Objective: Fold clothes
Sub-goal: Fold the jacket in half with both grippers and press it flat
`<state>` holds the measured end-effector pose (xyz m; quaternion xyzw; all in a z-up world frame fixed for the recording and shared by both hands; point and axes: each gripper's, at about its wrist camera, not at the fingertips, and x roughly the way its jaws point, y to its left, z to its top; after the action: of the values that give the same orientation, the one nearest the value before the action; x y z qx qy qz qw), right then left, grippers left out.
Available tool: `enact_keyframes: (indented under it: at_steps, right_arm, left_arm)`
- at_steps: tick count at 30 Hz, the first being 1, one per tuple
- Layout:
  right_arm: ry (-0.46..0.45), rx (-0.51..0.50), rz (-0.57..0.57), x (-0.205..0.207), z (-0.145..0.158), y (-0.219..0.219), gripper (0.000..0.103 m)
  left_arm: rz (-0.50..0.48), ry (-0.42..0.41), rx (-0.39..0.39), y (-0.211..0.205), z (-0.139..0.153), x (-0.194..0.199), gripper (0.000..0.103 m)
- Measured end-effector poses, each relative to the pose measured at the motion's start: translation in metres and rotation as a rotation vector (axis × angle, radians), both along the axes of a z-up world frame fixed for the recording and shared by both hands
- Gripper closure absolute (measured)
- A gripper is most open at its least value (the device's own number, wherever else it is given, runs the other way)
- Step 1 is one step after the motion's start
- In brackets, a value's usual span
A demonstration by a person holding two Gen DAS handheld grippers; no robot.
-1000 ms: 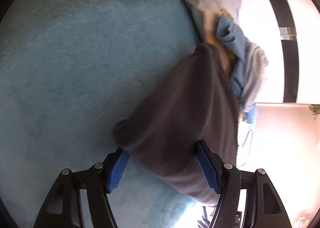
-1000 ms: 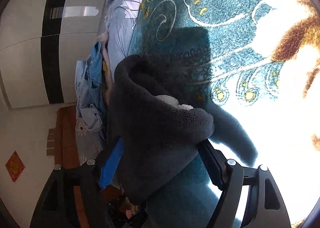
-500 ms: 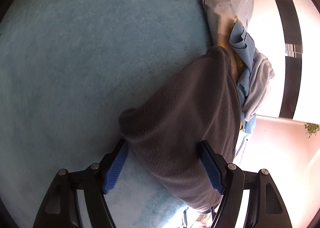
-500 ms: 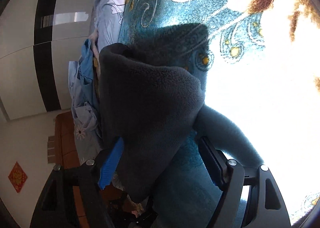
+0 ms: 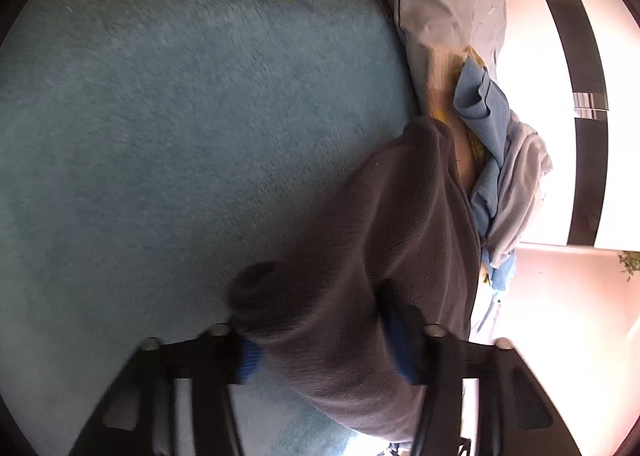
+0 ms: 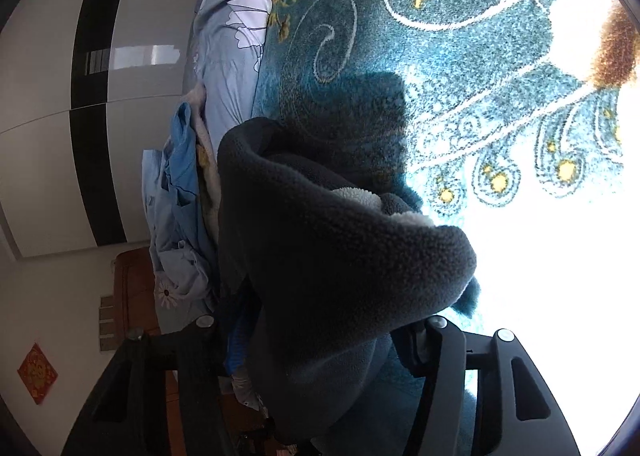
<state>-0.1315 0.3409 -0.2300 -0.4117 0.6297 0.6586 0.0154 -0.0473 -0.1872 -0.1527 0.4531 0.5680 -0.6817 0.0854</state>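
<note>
A dark grey fleece garment (image 5: 400, 224) with a pale lining (image 6: 360, 196) lies bunched on a teal patterned blanket (image 5: 180, 116). In the left wrist view, my left gripper (image 5: 324, 348) has its jaws closing on one end of the fleece. Fabric fills the gap and covers most of the blue pads (image 5: 250, 360). In the right wrist view, my right gripper (image 6: 320, 348) is likewise closing on the other rolled end of the fleece (image 6: 340, 264), which drapes over both fingers (image 6: 236, 348).
A heap of light blue clothes (image 5: 508, 176) (image 6: 176, 208) lies just past the fleece. A floral sheet (image 6: 236, 28) borders the blanket (image 6: 460, 76). Behind stand a white wardrobe with a black stripe (image 6: 92, 96) and wooden furniture (image 6: 134, 288).
Both pairs of jaws have narrowed onto the fleece and bunched it. The right gripper has shifted sideways, and the pale lining shows again in the fold.
</note>
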Motion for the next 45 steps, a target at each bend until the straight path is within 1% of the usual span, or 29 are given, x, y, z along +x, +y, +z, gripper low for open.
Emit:
enact_keyframes:
  at_steps: [2, 3, 5, 9, 11, 12, 13, 16, 22, 25, 27, 29, 31, 32, 33, 35, 38, 39, 40, 43, 45]
  right_arm:
    - [-0.010, 0.010, 0.017, -0.003, 0.006, 0.000, 0.058]
    - [-0.011, 0.019, 0.029, -0.005, 0.010, 0.000, 0.063]
    - [0.006, 0.037, 0.055, -0.007, 0.023, -0.001, 0.067]
    - [0.044, 0.064, 0.095, -0.004, 0.048, 0.000, 0.071]
    - [0.046, 0.072, 0.109, 0.006, 0.057, 0.002, 0.071]
    - [0.044, 0.076, 0.118, 0.012, 0.061, 0.002, 0.071]
    - [0.040, 0.084, 0.131, 0.020, 0.064, 0.003, 0.071]
    - [0.024, 0.105, 0.177, 0.051, 0.069, 0.006, 0.071]
    - [-0.040, 0.131, 0.277, 0.121, 0.069, 0.004, 0.071]
    - [-0.082, 0.120, 0.281, 0.143, 0.057, 0.004, 0.071]
    - [-0.096, 0.109, 0.268, 0.144, 0.049, 0.004, 0.071]
    - [-0.081, 0.122, 0.271, 0.138, 0.050, 0.003, 0.071]
    - [-0.075, 0.141, 0.295, 0.126, 0.059, -0.006, 0.070]
    - [-0.070, 0.142, 0.301, 0.125, 0.060, -0.008, 0.068]
    - [-0.068, 0.137, 0.307, 0.125, 0.060, -0.012, 0.066]
    - [-0.065, 0.133, 0.317, 0.125, 0.063, -0.012, 0.064]
    - [-0.073, 0.149, 0.363, 0.147, 0.065, -0.001, 0.053]
    - [-0.079, 0.162, 0.377, 0.147, 0.071, -0.001, 0.050]
    - [-0.083, 0.176, 0.391, 0.148, 0.077, 0.000, 0.050]
    - [-0.048, 0.248, 0.419, 0.162, 0.103, 0.015, 0.049]
    - [-0.018, 0.313, 0.442, 0.164, 0.120, 0.023, 0.049]
  left_arm:
    - [-0.003, -0.008, -0.023, 0.001, 0.009, 0.001, 0.067]
    - [-0.006, -0.008, -0.033, 0.002, 0.015, 0.001, 0.068]
    - [-0.013, -0.005, -0.051, 0.005, 0.029, 0.002, 0.071]
    - [-0.026, 0.003, -0.062, 0.017, 0.047, 0.002, 0.071]
    - [-0.040, 0.002, -0.069, 0.022, 0.045, 0.009, 0.071]
    - [-0.050, 0.001, -0.070, 0.024, 0.046, 0.019, 0.071]
    - [-0.058, 0.000, -0.068, 0.018, 0.047, 0.034, 0.071]
    - [-0.093, -0.019, -0.054, 0.013, 0.044, 0.088, 0.071]
    - [-0.146, -0.044, -0.031, 0.008, 0.043, 0.186, 0.071]
    - [-0.176, -0.076, -0.035, 0.007, 0.034, 0.203, 0.071]
    - [-0.168, -0.077, -0.009, 0.006, 0.027, 0.209, 0.071]
    - [-0.186, -0.070, -0.012, 0.007, 0.028, 0.209, 0.068]
    - [-0.203, -0.059, -0.015, 0.007, 0.033, 0.208, 0.066]
    - [-0.209, -0.056, -0.016, 0.007, 0.034, 0.208, 0.063]
    - [-0.216, -0.056, -0.018, 0.006, 0.036, 0.209, 0.062]
    - [-0.230, -0.061, -0.011, 0.004, 0.039, 0.213, 0.058]
    - [-0.250, -0.084, -0.005, -0.001, 0.044, 0.218, 0.052]
    - [-0.261, -0.096, -0.001, -0.005, 0.047, 0.220, 0.051]
    - [-0.268, -0.102, 0.004, -0.008, 0.051, 0.223, 0.050]
    - [-0.296, -0.104, -0.052, -0.021, 0.070, 0.231, 0.045]
    - [-0.322, -0.077, -0.132, -0.028, 0.086, 0.232, 0.042]
